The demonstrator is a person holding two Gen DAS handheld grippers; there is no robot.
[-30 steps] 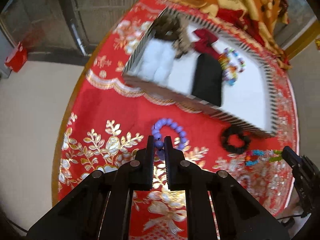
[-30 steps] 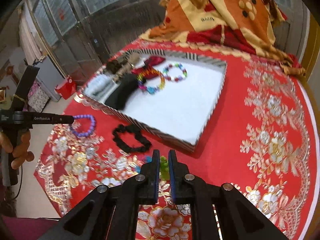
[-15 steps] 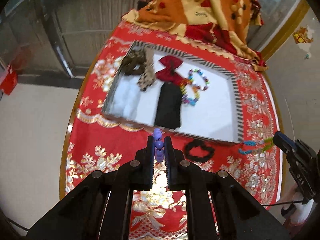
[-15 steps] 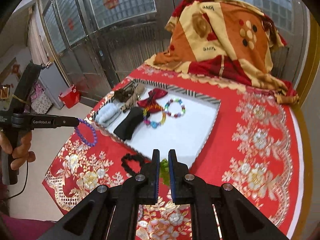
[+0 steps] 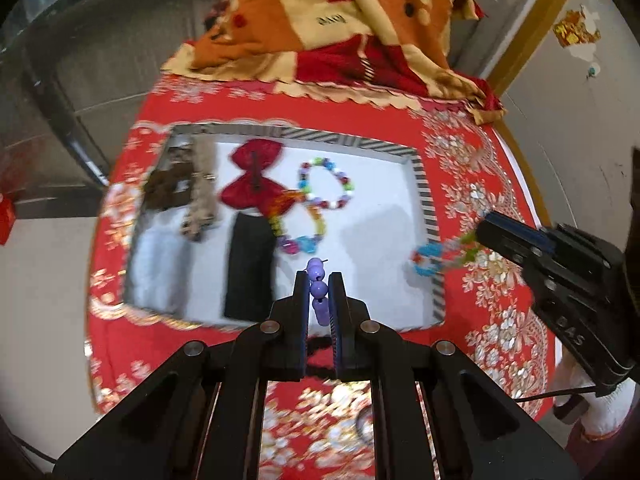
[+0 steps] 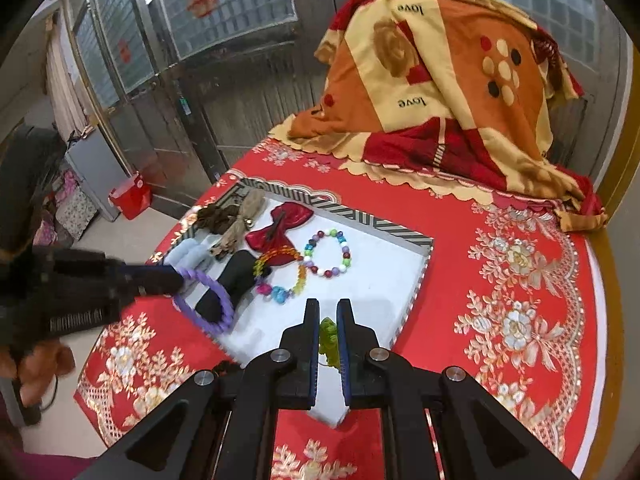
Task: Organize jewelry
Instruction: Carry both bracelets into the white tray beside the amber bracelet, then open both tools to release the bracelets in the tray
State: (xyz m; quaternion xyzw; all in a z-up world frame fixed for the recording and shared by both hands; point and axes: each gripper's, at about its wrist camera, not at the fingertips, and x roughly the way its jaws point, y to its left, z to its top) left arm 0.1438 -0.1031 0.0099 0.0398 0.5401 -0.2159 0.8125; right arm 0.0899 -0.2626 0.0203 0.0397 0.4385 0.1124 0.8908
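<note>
Desk [image 6: 460, 248]: round, under a red cloth with gold and white flowers. Folded orange, cream and red blanket [image 6: 440, 92] heaped at its far edge

Tray [image 5: 426, 208]: shallow, white floor, black-and-white striped rim, sits on the near-left part of the desk. Contents seen from the left wrist camera: black cloth item [image 5: 250, 268], pale blue fabric [image 5: 160, 264], red bow [image 5: 252, 180], brown fabric pieces [image 5: 172, 184] in the far left corner, and two multicoloured bead bracelets [image 5: 324, 184] touching each other near the tray's middle

Left gripper [image 5: 319, 292]: held above the near part of the tray, pointing steeply down. Fingers [image 5: 301, 300] pinch a purple bead bracelet [image 5: 319, 290]; in the right wrist view the loop [image 6: 208, 300] hangs off the tips over the tray's near-left rim, in front of the black cloth item

Right gripper [image 6: 328, 332]: above the tray's near corner. Fingers [image 6: 312, 328] nearly together, pinching a green bead piece [image 6: 329, 338]. Left wrist view shows this is part of a multicoloured bracelet [image 5: 430, 258] dangling over the tray's right rim; image blurred there, bead details unclear

Person's hand [image 6: 36, 364] partly visible at the left edge, on the left gripper's handle
</note>
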